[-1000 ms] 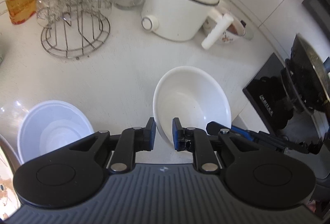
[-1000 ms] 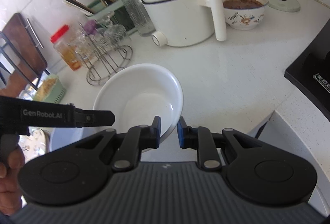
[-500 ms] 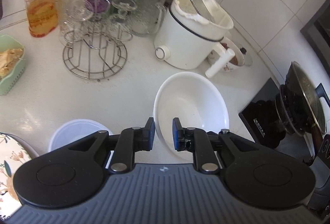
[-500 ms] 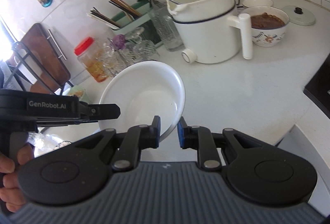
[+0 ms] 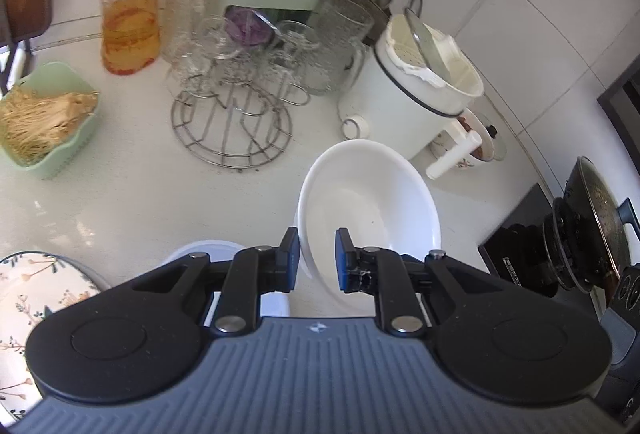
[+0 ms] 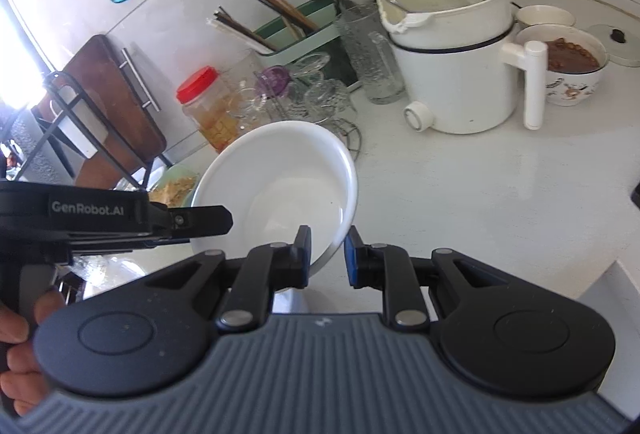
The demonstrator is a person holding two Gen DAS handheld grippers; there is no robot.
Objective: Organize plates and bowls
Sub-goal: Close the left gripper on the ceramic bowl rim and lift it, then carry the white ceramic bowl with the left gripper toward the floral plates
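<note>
The bench (image 5: pixel 132 202) is a crowded white worktop, and most of the sorting looks undone. Against the wall stand a white cooker (image 5: pixel 416 106), a wire rack (image 5: pixel 232 130) hung with glasses, a red-capped jar (image 5: pixel 130 14) and a green tub (image 5: pixel 48 122) of dry noodles — none of them the task's own things. Of the crockery, a floral plate (image 5: pixel 36 298) sits at the near left edge and a pale tub (image 5: pixel 204 254) just beside it, half hidden under the left tool; a patterned bowl (image 6: pixel 572 74) of brown food stands behind the cooker. The big white bowl (image 5: pixel 372 210) is the piece in hand: it hangs above the bench, tilted, carried by both tools at once. I judge this a mid-carry, with the bowl's resting place not yet shown and every other dish left to deal with. The left gripper (image 5: pixel 316 260) points steeply down and its fingers are clamped on the bowl's near rim. The right gripper (image 6: pixel 326 254) angles down less steeply from the other side, fingers likewise pinched on the rim, wall between the pads. In the right view the person's hand (image 6: pixel 16 346) wraps the left tool's grip — the two tools sit close together.
</note>
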